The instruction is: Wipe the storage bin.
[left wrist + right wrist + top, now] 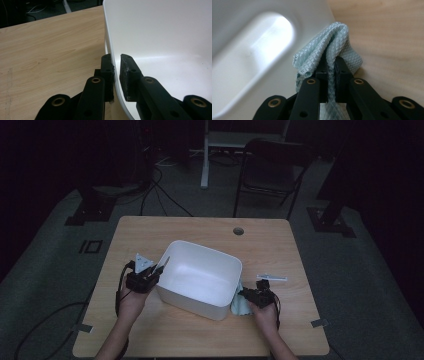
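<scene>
Wooden table bears a white tub, pale cloth, perhaps a small tool.

Wooden table, black folding chair behind, floor cables, small white strip

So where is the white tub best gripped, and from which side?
Grip the white tub by its thin upright wall at the rim, coming from above at a short end, one finger inside and one outside. The left gripper straddles that wall this way; the wall looks slim enough to fit between the fingers.
</scene>
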Tool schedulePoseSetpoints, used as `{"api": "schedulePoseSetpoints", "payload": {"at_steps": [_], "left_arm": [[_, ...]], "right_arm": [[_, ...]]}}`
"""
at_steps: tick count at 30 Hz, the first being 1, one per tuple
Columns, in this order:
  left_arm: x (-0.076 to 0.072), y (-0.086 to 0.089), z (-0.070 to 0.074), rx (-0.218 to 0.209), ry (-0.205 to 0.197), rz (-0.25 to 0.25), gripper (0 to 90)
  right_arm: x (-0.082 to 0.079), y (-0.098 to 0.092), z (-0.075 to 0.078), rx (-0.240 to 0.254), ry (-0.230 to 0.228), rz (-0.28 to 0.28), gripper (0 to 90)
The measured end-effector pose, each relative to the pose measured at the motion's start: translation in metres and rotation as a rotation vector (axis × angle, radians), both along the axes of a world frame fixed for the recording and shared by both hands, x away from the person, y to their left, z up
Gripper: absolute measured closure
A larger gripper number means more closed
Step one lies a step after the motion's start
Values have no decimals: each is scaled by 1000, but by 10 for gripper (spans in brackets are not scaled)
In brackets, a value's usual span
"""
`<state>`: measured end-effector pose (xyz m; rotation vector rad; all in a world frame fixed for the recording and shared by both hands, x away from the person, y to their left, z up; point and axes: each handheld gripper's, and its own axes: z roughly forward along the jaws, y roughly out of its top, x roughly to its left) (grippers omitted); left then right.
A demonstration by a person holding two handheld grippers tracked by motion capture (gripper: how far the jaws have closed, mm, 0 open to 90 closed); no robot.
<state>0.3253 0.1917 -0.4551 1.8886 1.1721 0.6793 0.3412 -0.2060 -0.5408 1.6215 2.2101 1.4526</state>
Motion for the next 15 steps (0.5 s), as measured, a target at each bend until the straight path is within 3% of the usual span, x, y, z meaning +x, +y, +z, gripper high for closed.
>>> {"api": "schedulePoseSetpoints", "payload": {"at_steps": [5,8,11,15], "left_arm": [[-1,-3,0,10,-3,35,816],[-1,-4,1,21,-6,32,817],[-1,-4,1,20,-3,16,817],[-1,-5,1,25,-1,12,817]], "right_arm": [[-4,0,9,16,-10,3,841],[-16,-2,26,50,-58,23,841],[-17,-1,27,22,-78,18,841],[-14,0,16,19,-46,13,842]]}}
